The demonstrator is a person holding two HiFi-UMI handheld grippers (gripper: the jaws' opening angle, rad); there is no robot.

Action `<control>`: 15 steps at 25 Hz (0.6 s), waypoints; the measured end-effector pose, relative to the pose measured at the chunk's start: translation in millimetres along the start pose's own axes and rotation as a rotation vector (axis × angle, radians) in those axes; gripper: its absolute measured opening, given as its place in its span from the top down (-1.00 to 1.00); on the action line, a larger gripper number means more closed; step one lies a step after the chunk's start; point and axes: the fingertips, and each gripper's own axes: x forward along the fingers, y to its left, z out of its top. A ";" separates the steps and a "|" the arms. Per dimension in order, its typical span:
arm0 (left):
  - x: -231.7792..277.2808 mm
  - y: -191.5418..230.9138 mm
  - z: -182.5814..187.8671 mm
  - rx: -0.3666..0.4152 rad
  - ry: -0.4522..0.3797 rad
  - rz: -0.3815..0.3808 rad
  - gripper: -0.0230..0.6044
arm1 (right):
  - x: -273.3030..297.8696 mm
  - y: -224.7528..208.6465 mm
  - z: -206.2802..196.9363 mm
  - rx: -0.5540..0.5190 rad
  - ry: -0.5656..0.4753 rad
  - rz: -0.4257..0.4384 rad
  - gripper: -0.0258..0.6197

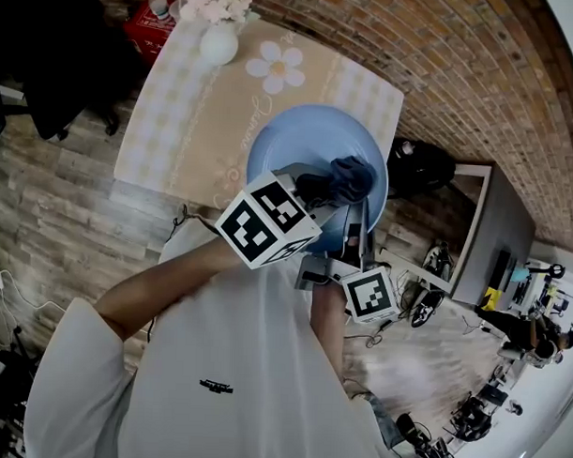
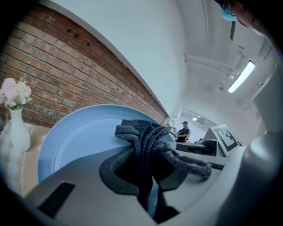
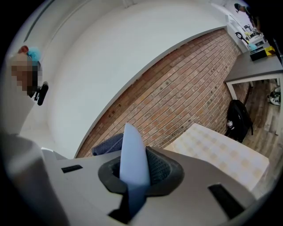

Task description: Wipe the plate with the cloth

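Observation:
A light blue plate point(image 1: 299, 139) is held up in the air above the table, tilted. My right gripper point(image 1: 354, 237) is shut on its near rim; the right gripper view shows the plate point(image 3: 134, 154) edge-on between the jaws. A dark grey-blue cloth point(image 1: 345, 178) rests bunched against the plate's face at its right side. My left gripper point(image 1: 311, 191) is shut on that cloth. In the left gripper view the cloth point(image 2: 148, 141) bulges from the jaws in front of the plate point(image 2: 77, 137).
A table point(image 1: 206, 108) with a beige checked cloth and a daisy print stands below. A white vase of pink flowers point(image 1: 218, 28) sits at its far edge. A brick wall point(image 1: 442, 79) runs on the right, with a black bag point(image 1: 422, 164) at its foot.

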 end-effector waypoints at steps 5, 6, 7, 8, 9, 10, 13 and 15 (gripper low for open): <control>-3.0 -2.1 -17.1 -0.028 0.017 -0.017 0.73 | 3.8 -4.9 0.6 0.013 0.002 -0.016 0.74; -3.4 0.3 -18.7 -0.026 0.014 -0.007 0.73 | 4.3 -4.7 0.2 0.013 0.005 -0.013 0.74; -3.8 3.2 -19.7 -0.026 0.011 0.005 0.73 | 4.7 -3.9 -0.6 0.012 0.008 -0.008 0.74; -4.3 5.9 -20.0 -0.028 0.009 0.016 0.73 | 5.1 -2.8 -1.3 0.011 0.011 -0.002 0.74; -4.8 7.9 -19.9 -0.028 0.008 0.023 0.73 | 5.3 -2.1 -1.9 0.010 0.013 0.002 0.74; -5.3 9.3 -19.7 -0.024 0.008 0.030 0.73 | 5.2 -1.8 -2.2 0.009 0.013 0.004 0.74; -7.6 15.6 -19.2 -0.018 -0.002 0.050 0.73 | 4.3 -1.2 -3.2 0.009 0.017 0.010 0.74; -10.1 24.4 -17.4 -0.026 -0.015 0.072 0.73 | 3.6 -0.7 -2.8 0.011 0.017 0.017 0.74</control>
